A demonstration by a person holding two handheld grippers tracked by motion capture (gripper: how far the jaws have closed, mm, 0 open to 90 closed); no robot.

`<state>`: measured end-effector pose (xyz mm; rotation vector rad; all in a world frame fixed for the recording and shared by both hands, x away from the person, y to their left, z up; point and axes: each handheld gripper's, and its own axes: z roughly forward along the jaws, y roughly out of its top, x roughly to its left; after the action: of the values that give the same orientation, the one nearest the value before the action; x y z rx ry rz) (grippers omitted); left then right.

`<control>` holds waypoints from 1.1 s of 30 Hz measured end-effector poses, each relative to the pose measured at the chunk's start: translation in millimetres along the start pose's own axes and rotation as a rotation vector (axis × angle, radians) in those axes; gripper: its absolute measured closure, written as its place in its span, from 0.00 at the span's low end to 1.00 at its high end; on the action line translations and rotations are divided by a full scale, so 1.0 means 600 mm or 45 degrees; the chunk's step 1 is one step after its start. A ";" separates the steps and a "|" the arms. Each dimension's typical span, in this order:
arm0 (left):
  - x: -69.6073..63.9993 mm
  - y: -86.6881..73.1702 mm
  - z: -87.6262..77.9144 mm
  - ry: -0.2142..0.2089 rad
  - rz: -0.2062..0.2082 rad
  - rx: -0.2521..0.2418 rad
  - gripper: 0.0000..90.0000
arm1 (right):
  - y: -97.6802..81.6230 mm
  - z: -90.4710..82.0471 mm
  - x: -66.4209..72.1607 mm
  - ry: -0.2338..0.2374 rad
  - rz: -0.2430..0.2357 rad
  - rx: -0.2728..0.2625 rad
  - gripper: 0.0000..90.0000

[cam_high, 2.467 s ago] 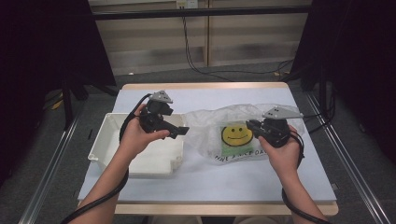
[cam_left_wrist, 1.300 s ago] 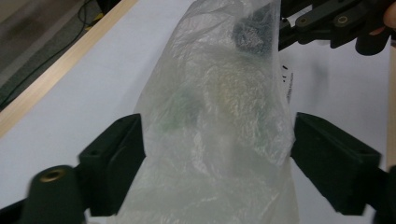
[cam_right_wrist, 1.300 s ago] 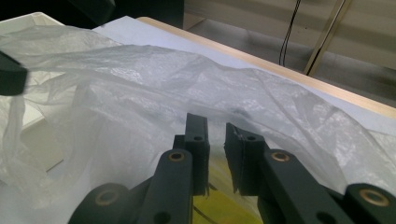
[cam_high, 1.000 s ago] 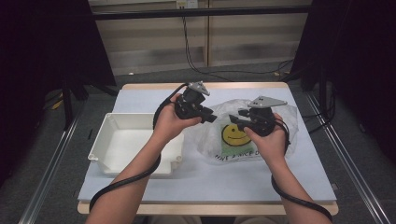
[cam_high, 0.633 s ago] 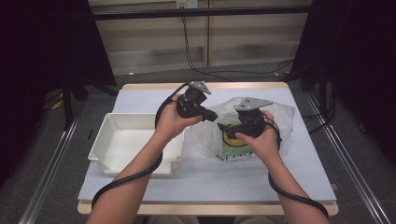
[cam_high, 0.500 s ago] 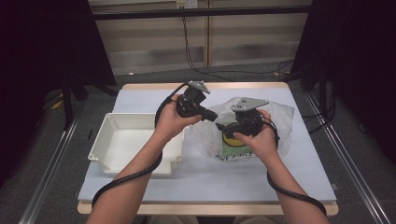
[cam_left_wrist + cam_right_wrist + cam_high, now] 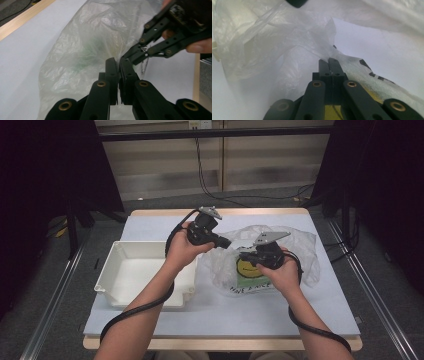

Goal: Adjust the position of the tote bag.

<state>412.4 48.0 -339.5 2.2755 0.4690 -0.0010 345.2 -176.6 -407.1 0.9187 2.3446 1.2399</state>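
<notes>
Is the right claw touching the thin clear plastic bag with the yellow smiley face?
Touching. In the right gripper view, the right claw is shut on a fold of the clear plastic bag.

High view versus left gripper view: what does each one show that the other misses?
High view: the white tray, both forearms, and the smiley face printed on the bag. Left gripper view: the left hand-held gripper pinching a fold of film, with the right hand-held gripper meeting it tip to tip. Both: the clear plastic bag on the table.
</notes>
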 end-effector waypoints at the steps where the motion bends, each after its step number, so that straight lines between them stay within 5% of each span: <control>1: 0.000 0.000 0.000 0.000 0.000 0.000 0.97 | 0.000 0.000 0.000 0.000 0.000 0.000 1.00; 11: 0.017 -0.015 -0.001 0.039 -0.053 -0.039 0.98 | -0.040 -0.006 0.014 0.039 0.030 0.016 1.00; 24: 0.028 -0.041 0.007 0.112 -0.107 -0.025 0.99 | -0.100 -0.017 0.065 0.118 0.017 0.055 1.00; 33: 0.043 -0.038 0.024 0.099 -0.081 0.019 0.99 | -0.130 -0.018 0.072 0.139 0.033 0.081 1.00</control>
<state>431.2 60.4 -369.1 2.2803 0.5839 0.0521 277.2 -185.9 -465.3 0.9261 2.4779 1.2618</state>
